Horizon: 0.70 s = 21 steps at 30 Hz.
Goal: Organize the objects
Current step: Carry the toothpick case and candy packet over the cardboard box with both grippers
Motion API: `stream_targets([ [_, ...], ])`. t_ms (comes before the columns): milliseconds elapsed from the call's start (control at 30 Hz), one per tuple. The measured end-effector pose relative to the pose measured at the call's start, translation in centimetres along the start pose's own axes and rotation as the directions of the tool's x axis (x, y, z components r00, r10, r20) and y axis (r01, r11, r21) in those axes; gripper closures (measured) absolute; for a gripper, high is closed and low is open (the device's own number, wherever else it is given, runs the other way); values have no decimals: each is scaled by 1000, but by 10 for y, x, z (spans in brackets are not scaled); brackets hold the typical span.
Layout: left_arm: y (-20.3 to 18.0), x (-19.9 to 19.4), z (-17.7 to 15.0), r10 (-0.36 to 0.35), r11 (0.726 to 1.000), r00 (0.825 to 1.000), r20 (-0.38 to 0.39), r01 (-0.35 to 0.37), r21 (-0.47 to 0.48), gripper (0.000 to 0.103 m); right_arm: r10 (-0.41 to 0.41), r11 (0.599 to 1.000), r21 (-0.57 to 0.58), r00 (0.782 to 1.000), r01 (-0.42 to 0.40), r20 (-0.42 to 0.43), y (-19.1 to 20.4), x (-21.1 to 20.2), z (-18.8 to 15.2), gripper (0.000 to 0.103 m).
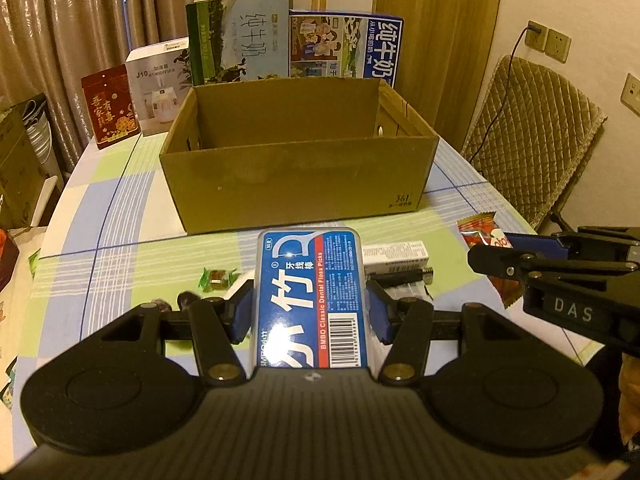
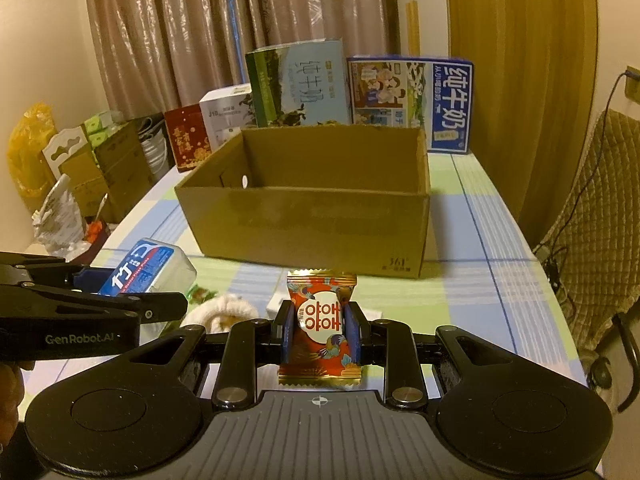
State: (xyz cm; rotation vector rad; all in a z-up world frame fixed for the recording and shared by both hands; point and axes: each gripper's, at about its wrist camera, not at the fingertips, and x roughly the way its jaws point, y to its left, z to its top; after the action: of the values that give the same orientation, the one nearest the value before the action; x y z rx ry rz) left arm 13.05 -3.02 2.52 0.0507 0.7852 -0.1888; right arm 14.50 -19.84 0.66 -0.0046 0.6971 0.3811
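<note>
Black grippers [image 1: 312, 312] with blue pads [image 1: 242, 312], brass rivets and ribbed grey bases are seen; "DAS" and "GenRobot.AI" are printed on the sides.

Open top of the cardboard box [image 1: 296, 184] free from above, its near wall standing across the straight way, bare tablecloth [image 1: 120, 208] left and right of it, tall milk cartons [image 2: 298, 84] closing the far side, small clutter, perhaps candies [image 1: 214, 278], before the box.

Checked tablecloth table [image 1: 100, 216]: open cardboard box [image 1: 296, 184], green candy [image 1: 214, 278], white carton [image 1: 396, 254].
</note>
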Motion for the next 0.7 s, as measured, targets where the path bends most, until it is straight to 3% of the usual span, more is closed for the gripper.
stream_targets([
  [467, 45, 49, 98, -30, 999, 999, 39, 30, -16, 51, 32, 999, 21, 999, -33, 28, -36, 63, 123, 79],
  [700, 60, 85, 151, -32, 999, 999, 40, 32, -17, 51, 33, 996, 80, 999, -32, -15, -57, 115, 160, 79],
])
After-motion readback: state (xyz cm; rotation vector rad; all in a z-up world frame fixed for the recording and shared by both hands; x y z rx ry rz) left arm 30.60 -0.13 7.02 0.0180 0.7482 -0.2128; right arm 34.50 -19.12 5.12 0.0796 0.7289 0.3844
